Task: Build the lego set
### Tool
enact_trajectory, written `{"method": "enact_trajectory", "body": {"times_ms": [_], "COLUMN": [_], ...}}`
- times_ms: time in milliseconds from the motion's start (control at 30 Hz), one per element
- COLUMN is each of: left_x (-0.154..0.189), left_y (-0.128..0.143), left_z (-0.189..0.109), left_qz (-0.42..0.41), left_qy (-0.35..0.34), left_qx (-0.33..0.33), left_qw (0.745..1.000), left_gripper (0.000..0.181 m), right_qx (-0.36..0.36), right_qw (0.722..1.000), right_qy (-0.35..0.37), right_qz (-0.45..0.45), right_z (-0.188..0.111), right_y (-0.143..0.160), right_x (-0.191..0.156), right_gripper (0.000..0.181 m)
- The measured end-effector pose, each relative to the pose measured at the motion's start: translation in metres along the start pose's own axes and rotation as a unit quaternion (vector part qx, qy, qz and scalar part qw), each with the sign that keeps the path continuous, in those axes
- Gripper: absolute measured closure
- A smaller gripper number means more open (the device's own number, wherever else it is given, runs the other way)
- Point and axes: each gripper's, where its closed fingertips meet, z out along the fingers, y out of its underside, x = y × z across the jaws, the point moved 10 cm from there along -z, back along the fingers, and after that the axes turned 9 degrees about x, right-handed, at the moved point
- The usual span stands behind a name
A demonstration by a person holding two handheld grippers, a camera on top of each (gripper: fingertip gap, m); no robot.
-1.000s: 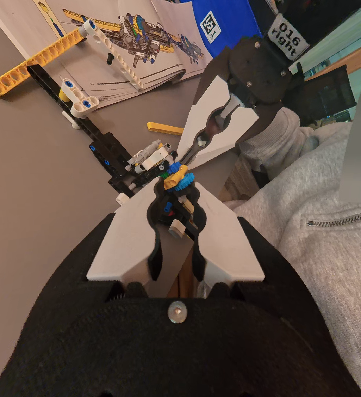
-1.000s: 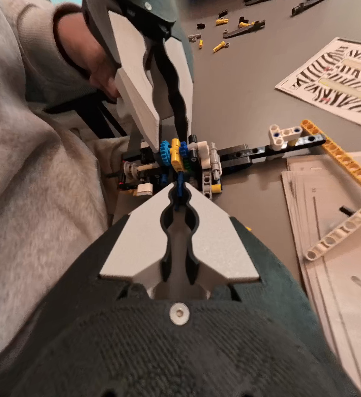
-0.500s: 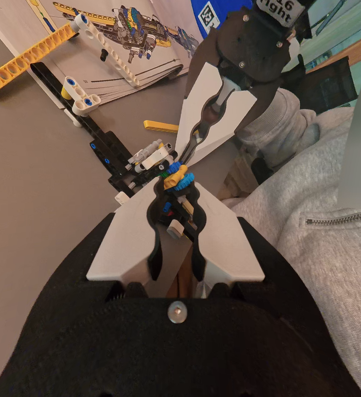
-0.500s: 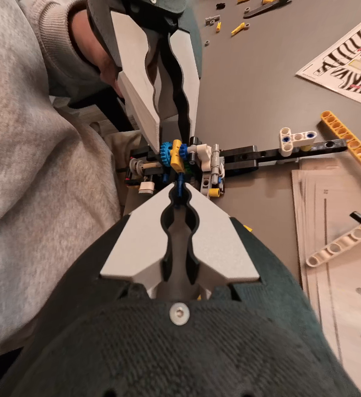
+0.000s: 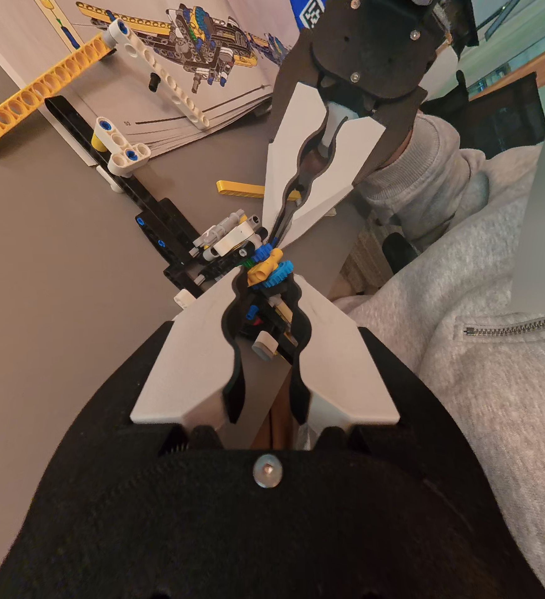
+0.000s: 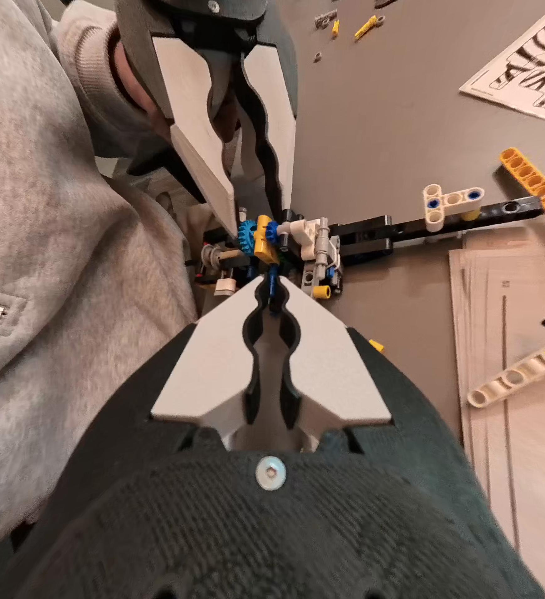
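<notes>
The left gripper is closed around the near end of the lego assembly, its two fingers clamping the black frame just behind the blue gears and the yellow connector that sit right at its tips. Ahead of those tips and slightly to the right, the right gripper points back toward it, jaws nearly together. In the right wrist view that gripper pinches a small blue pin at its very tips, pressed against the assembly directly below the yellow connector; the left gripper comes down from above onto the same spot. From the gear cluster, a long black beam runs away forward and left of the left gripper, carrying a white T-shaped piece and meeting a yellow beam. Beyond it lies the open instruction booklet with a white beam resting on the page. All of it sits on a grey table.
</notes>
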Motion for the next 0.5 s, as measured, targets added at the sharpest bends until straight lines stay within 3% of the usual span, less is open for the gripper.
{"method": "enact_trajectory", "body": {"times_ms": [500], "left_x": [-0.0017], "left_y": [0.0011], "left_z": [0.0002], "left_qz": [-0.011], "left_qy": [0.006], "left_qx": [0.006], "left_qw": [1.000], "left_gripper": [0.158], "right_qx": [0.030], "right_qw": [0.997], "right_qy": [0.048], "right_qz": [-0.056], "right_z": [0.0010], "right_y": [0.0091], "right_x": [-0.0091], "right_gripper": [0.181]}}
